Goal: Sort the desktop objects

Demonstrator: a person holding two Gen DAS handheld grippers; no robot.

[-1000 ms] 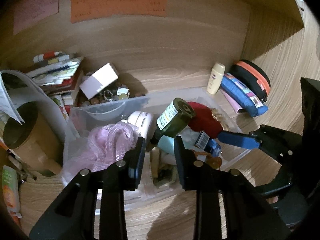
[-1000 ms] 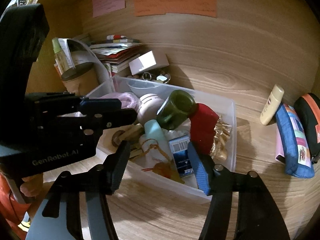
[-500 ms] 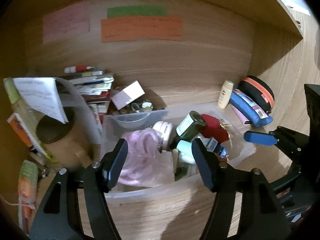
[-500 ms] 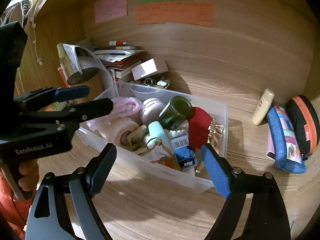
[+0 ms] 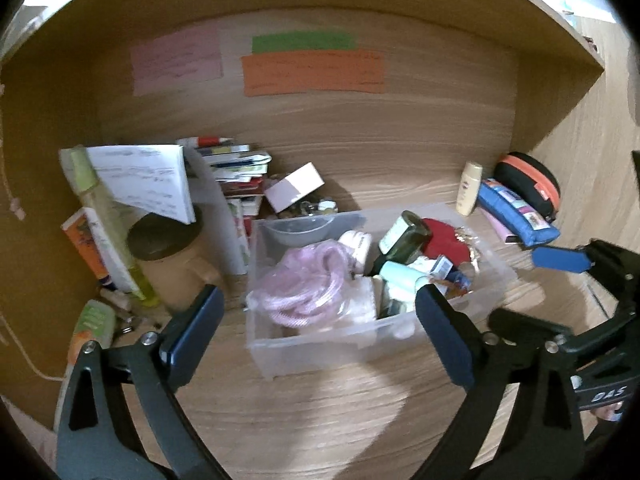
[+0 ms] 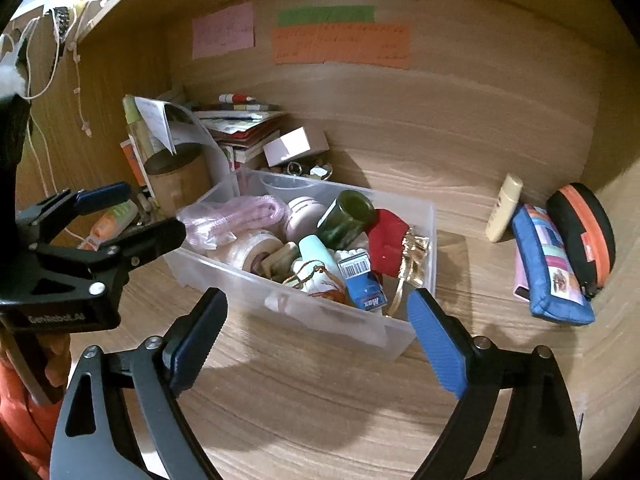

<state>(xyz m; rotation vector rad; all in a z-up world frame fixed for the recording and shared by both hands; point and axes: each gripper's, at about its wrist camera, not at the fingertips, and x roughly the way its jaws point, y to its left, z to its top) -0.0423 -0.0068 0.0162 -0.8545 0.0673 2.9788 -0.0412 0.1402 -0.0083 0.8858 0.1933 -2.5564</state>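
A clear plastic bin (image 6: 400,336) sits on a wooden desk (image 6: 320,412) inside a wood-panelled alcove, packed with small objects. Inside it, a dark green glass bottle (image 6: 346,216) lies tilted near the middle, beside a red pouch (image 6: 386,246) with gold clips (image 6: 412,264) at the bin's right wall. A coil of pink tubing in a plastic bag (image 5: 308,284) fills the left end, and a blue box with a barcode (image 6: 362,280) lies toward the front.

The left gripper (image 5: 316,332) hangs in front of the bin, its fingers spread wide and holding nothing. The right gripper (image 6: 316,332) also sits in front of the bin, fingers wide apart and empty.

Behind the bin, a small white box (image 5: 294,192) rests on a heap of trinkets, next to a stack of books (image 6: 244,128). To the left stands a brown cylindrical container (image 5: 168,256). To the right of the bin, well apart from it, a cream lotion bottle (image 6: 504,208) leans by a blue pencil case (image 6: 552,264) and a black case with an orange zip (image 6: 584,232). Pink, green and orange paper notes (image 6: 340,44) are stuck on the back wall.
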